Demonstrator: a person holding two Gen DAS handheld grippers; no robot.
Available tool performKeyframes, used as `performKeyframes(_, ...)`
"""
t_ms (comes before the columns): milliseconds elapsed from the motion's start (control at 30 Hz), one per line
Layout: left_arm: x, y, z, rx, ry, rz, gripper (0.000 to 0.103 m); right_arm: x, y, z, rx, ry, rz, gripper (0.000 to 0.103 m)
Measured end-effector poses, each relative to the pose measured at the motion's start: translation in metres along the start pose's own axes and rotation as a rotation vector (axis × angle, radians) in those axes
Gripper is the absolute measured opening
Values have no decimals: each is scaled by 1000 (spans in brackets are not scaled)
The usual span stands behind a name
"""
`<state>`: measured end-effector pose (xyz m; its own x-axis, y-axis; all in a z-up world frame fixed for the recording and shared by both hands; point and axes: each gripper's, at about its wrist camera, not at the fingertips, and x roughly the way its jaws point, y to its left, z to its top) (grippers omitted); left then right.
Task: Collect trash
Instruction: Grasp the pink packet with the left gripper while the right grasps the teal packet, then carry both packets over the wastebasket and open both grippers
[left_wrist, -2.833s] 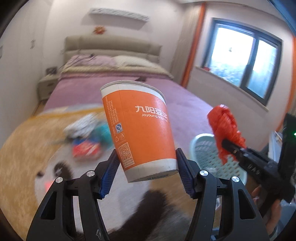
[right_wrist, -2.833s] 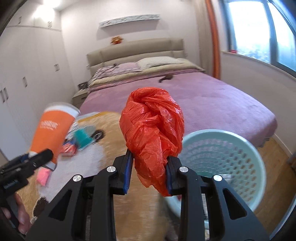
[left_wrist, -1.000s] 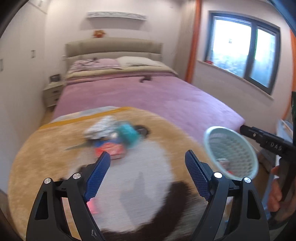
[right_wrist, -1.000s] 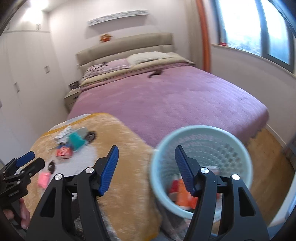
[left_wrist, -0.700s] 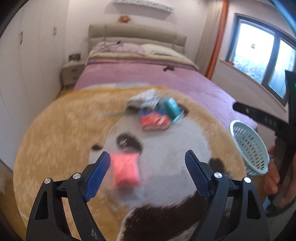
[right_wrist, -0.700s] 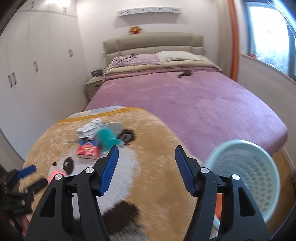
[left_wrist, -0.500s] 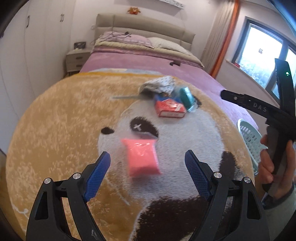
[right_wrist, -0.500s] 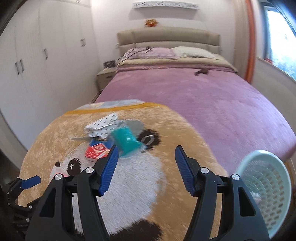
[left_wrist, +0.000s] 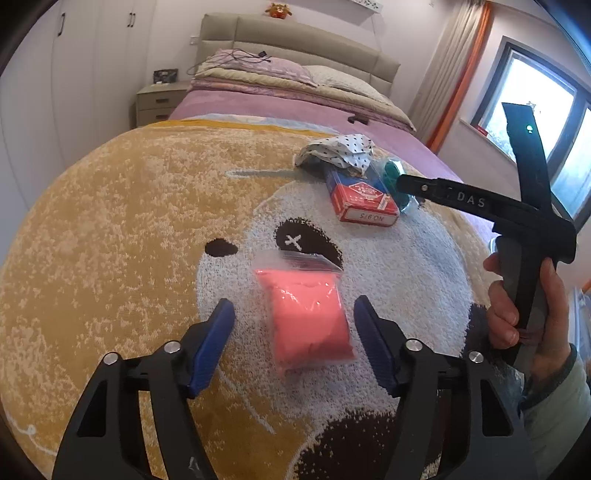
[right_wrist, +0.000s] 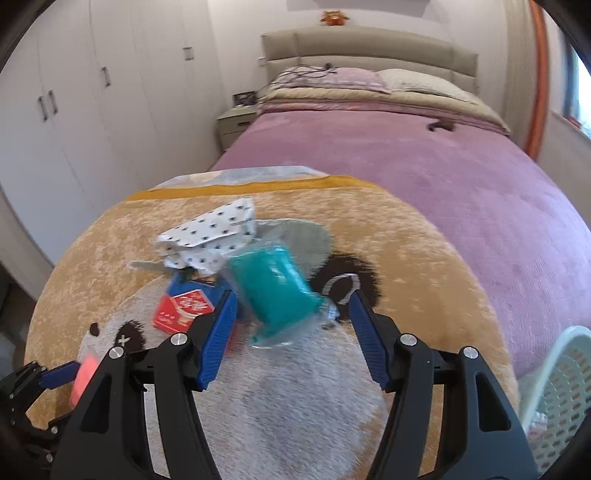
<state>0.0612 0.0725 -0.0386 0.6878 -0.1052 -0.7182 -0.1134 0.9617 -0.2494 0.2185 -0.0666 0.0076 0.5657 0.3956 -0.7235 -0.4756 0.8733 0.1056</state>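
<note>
Pink pouch (left_wrist: 308, 317): lies flat on the rug (left_wrist: 110, 229), between your left hand-held gripper's (left_wrist: 294, 345) pads, which have just been closing but aren't touching it; slick film may slide away.
Teal packet (right_wrist: 275, 291): lies between your right hand-held gripper's (right_wrist: 290, 338) spread pads, unheld; the red box (right_wrist: 183, 310) beside it could catch a pad.

Purple bed (right_wrist: 424, 177), white wardrobe (right_wrist: 74, 110)

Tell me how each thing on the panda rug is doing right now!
Left tool: open, closing around the pink bag, not gripping.
Pink bag: flat on the rug.
Right tool: open, empty.
Teal bag: lying on the rug, untouched.
Red box: lying flat, closed.
Dotted paper: crumpled.
Basket: upright.
</note>
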Motion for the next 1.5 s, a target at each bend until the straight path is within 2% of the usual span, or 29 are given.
performKeyframes(167, -1, 3, -2, -9, -11, -4, 57, 10, 7, 4, -20, 20, -4, 58)
performKeyframes(200, -2, 3, -3, -12, -13, -5, 55, 10, 7, 4, -18, 22, 7, 51)
performKeyframes(267, -1, 4, -3, -15, -14, -5, 50, 9, 6, 3, -13, 21, 22, 43)
performKeyframes(367, -2, 3, -5, -9, -13, -6, 38, 6, 5, 0, -6, 26, 23, 40)
performKeyframes(500, -3, 2, -5, -5, -14, -11, 37, -5, 4, -8, 5, 11, 28, 38)
performKeyframes(800, -23, -11, -5, 25, -67, -83, 37, -44, 8, -33, 25, -38, 23, 38)
performKeyframes(967, -38, -41, 4, 81, -103, -126, 37, -81, 0, -41, 55, -92, 9, 38)
performKeyframes(1200, -49, -96, 18, 172, -149, -195, 37, -135, -26, -51, 93, -178, -75, 37)
performKeyframes(1500, -40, -178, 26, 283, -153, -291, 37, -198, -103, -73, 231, -253, -216, 38)
